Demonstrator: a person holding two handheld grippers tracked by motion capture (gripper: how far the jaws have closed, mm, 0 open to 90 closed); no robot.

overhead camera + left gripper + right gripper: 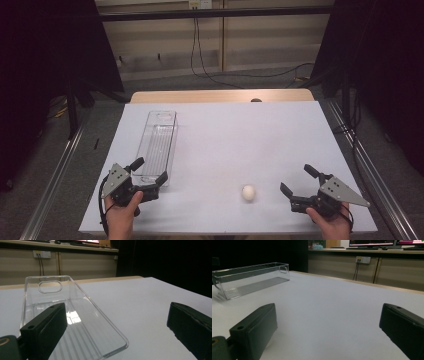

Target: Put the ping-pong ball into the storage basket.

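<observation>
A smooth, matte white sheet covers the worktop (225, 145), with a strip of pale wood showing along its far edge. On the left half lies a long, narrow tray (157, 146) of clear hard plastic, straight-walled, with rounded corners, a ribbed floor and an oval handle cut-out in its far end wall; it is empty. A small egg (248, 193), off-white and smooth, rests on the sheet near the front edge, right of centre and well apart from the tray.

The left gripper (149, 171), black and blocky with a grey three-cornered plate on top, is held in a hand (121, 216) at the front left. Its jaws stand wide apart with nothing between them, one over the near end of the tray and the other just beside its near right corner. The right gripper (298, 180) is built the same and held at the front right. Its jaws are also spread and empty, pointing toward the egg, which lies just beside it but apart.

The left gripper view brings out the tray's (72, 322) glossy walls, ribbing and reflections, which are faint from above. The right gripper view shows the tray (249, 281) side-on in the distance, across bare white sheet.
</observation>
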